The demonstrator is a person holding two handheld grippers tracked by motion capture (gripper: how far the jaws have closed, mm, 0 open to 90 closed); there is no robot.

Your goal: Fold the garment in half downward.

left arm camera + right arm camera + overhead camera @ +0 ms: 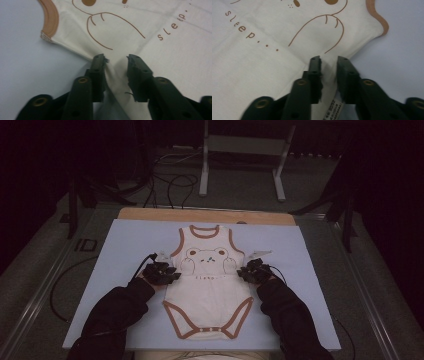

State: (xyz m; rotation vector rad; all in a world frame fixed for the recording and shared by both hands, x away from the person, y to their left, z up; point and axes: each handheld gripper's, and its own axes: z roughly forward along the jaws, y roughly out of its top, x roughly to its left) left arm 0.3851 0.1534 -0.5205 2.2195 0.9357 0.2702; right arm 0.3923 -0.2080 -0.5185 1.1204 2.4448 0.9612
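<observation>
Cream cotton bodysuit [207, 290] lies flat mid-table on the blue mat [125, 245]. My left gripper [116, 62] and right gripper [329, 62] each pinch a side seam below the armholes. Next I judge: lift evenly and fold.

A cream sleeveless baby bodysuit [209, 290] lies flat and face up on the pale blue bench [125, 245], neck opening away from the person, snap crotch nearest. Brown binding edges the neck, armholes and leg openings. A brown-outlined bear and the word "sleep..." mark the chest. Both side seams below the armholes are bunched up into small ridges.
</observation>
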